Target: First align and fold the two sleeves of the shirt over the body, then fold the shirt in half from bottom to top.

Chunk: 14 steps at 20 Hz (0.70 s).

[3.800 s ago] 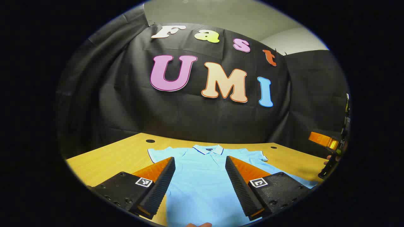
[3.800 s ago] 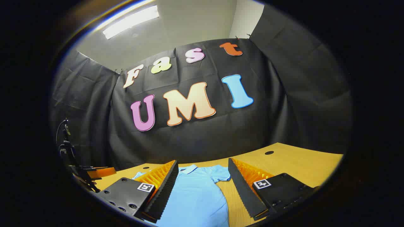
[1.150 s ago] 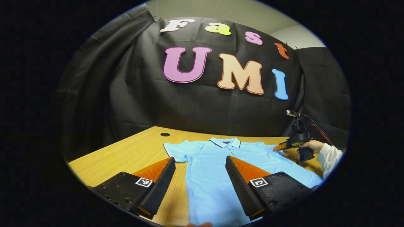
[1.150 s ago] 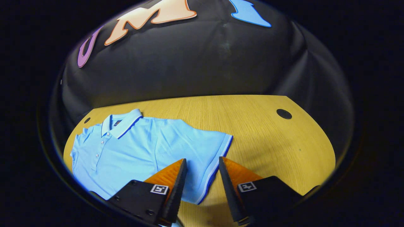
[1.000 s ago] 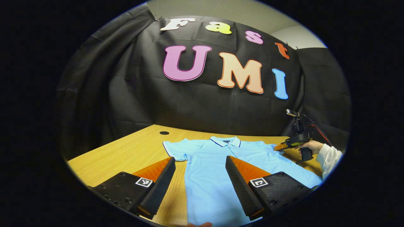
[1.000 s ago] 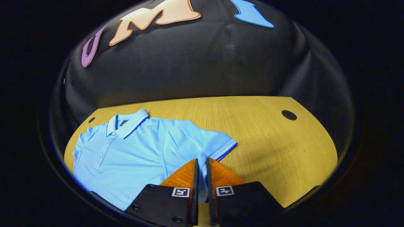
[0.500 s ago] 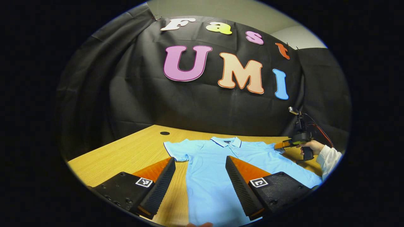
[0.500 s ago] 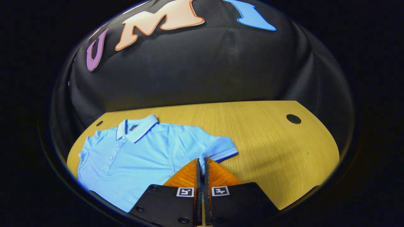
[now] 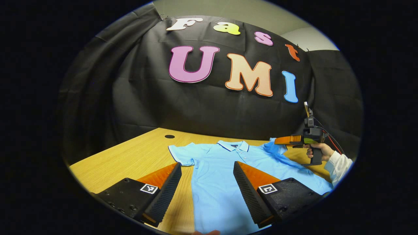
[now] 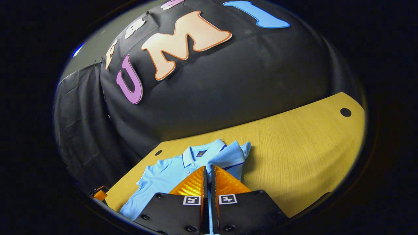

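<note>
The shirt (image 9: 215, 169) lies flat, front up, on the bench (image 9: 130, 163). Its long axis runs away from the left gripper view's camera, collar (image 9: 233, 146) toward the black cloth wall (image 9: 147, 104) and hem toward the camera. A small dark label sits inside the collar; any writing on it is too small to read. Square black-and-white markers are fixed on the gripper bodies.

The left gripper (image 9: 206, 191) hovers over the shirt's lower body with its fingers spread wide, holding nothing.

The right gripper (image 10: 207, 182) has its fingers pressed together on the sleeve (image 10: 236, 155), pinching the cloth between them. That sleeve is raised off the bench and drawn in beside the collar. In the left gripper view the same gripper is seen at the right, level, gripped by a hand (image 9: 318, 150) in a white cuff (image 9: 338, 164), with the sleeve bunched at its tips.

The other sleeve (image 9: 181, 155) lies spread flat on the bench.
</note>
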Tool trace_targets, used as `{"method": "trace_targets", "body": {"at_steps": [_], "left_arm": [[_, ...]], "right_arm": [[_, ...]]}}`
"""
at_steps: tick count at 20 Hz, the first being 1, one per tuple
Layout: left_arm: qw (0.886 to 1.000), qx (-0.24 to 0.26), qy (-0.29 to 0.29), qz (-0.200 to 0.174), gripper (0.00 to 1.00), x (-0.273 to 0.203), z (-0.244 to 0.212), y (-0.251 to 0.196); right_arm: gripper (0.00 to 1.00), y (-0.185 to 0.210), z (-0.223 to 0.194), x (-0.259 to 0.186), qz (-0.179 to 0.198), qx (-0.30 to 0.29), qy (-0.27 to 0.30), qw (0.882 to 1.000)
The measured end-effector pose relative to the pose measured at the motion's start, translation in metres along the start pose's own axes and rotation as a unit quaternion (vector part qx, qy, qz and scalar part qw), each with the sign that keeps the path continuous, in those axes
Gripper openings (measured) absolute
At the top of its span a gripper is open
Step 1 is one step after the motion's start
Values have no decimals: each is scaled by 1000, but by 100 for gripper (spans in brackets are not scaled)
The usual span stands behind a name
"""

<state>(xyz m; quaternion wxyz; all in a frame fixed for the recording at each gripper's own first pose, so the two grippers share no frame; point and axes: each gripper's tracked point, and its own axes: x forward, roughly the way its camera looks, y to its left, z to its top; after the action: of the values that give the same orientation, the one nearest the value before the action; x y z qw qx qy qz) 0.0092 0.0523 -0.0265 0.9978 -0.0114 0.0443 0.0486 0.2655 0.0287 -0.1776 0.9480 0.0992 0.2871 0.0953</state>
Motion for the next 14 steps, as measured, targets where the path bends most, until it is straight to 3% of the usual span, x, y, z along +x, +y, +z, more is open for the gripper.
{"method": "trace_targets", "body": {"at_steps": [7, 8, 9, 11, 12, 13, 14], "left_arm": [[1000, 7, -3, 9, 95, 2, 1, 8], [1000, 5, -1, 10, 95, 1, 1, 9], [1000, 1, 1, 8, 95, 3, 0, 8], [1000, -6, 6, 7, 95, 5, -1, 9], [1000, -7, 5, 8, 95, 4, -2, 11], [1000, -6, 4, 12, 95, 4, 0, 15], [1000, -5, 0, 16, 95, 6, 4, 19]], "right_arm": [[6, -2, -38, 7, -2, 13, 57, 998], [11, -1, -39, 4, 0, 14, 62, 998], [29, 2, -44, 1, 5, 22, 73, 997], [47, 10, -51, -3, 22, 39, 91, 995], [43, 13, -53, -6, 29, 42, 97, 994], [60, 16, -54, -8, 35, 42, 99, 994], [66, 16, -52, -11, 36, 37, 97, 994]]}}
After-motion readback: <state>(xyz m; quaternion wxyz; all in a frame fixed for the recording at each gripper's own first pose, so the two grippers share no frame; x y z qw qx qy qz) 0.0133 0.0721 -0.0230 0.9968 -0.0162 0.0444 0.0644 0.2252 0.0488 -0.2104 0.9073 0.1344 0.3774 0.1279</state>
